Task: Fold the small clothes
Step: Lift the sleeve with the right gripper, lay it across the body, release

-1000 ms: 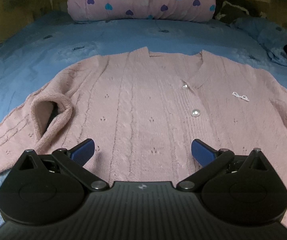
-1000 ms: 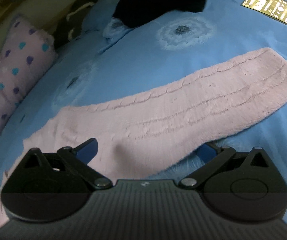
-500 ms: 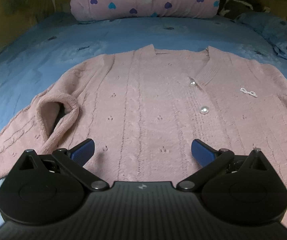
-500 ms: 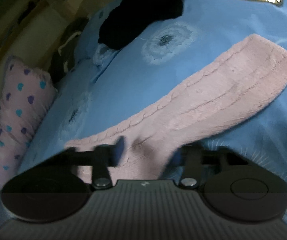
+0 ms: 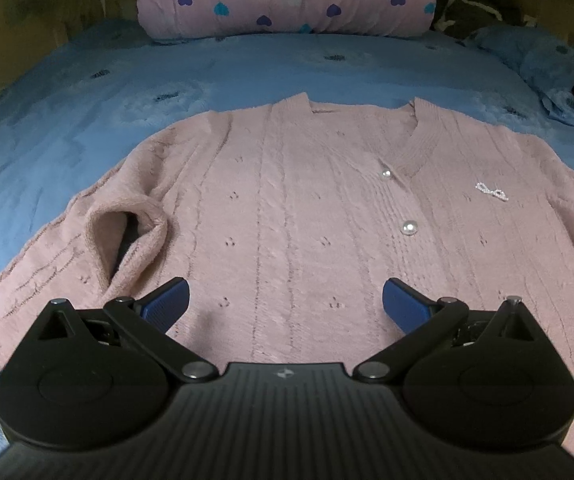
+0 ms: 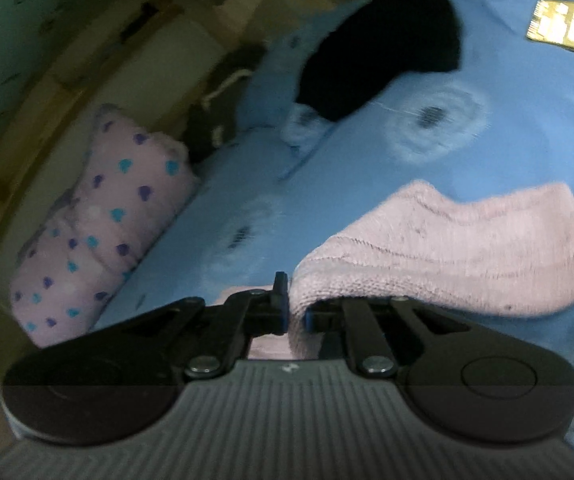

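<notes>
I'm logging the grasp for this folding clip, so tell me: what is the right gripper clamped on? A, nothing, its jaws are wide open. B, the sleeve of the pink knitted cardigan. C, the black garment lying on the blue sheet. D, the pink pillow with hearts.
B: the right gripper has its jaws pinched on a fold of the pink knitted cardigan's sleeve, which bunches up from the blue bedsheet.

Your left tool (image 5: pixel 285 302) has a matte black ribbed housing with a small pale emblem at centre, two round black side discs, and black link arms on silver pivot screws. Its fingers (image 5: pixel 165 304) carry blue pads. Your right tool (image 6: pixel 295 316) matches: ribbed grey-black housing, round discs, silver screws, blue-edged pads.
</notes>
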### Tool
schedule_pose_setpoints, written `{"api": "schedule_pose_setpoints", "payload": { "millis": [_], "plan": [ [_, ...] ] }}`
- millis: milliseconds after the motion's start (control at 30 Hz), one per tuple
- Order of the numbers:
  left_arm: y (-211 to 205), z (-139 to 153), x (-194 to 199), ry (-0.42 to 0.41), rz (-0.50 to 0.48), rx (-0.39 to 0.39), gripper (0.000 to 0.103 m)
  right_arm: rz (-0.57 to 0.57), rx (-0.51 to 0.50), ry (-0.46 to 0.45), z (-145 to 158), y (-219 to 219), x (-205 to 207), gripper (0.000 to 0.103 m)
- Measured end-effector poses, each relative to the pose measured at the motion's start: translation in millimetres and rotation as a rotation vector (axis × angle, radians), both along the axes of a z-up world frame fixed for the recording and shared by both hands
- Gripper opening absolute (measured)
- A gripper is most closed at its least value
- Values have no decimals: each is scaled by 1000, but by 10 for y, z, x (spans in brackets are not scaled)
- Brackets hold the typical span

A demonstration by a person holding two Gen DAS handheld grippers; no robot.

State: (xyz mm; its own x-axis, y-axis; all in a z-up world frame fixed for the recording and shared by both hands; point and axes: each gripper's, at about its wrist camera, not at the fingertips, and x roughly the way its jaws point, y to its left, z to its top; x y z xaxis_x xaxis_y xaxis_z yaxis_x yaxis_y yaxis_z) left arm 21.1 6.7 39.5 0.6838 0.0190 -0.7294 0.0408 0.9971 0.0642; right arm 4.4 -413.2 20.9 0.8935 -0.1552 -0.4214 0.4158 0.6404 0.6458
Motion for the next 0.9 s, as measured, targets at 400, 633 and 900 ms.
{"api": "schedule_pose_setpoints", "payload": {
  "millis": [400,633,900],
  "plan": [
    [238,146,-27,-37,28,10,103,232,-205,-146,599,590,309,11],
    [448,159,-39,-60,64,53,103,454,-315,-179,755,1326,620,11],
    [686,65,8,-30,111,41,103,688,-384,-74,386,2149,883,11]
  ]
}}
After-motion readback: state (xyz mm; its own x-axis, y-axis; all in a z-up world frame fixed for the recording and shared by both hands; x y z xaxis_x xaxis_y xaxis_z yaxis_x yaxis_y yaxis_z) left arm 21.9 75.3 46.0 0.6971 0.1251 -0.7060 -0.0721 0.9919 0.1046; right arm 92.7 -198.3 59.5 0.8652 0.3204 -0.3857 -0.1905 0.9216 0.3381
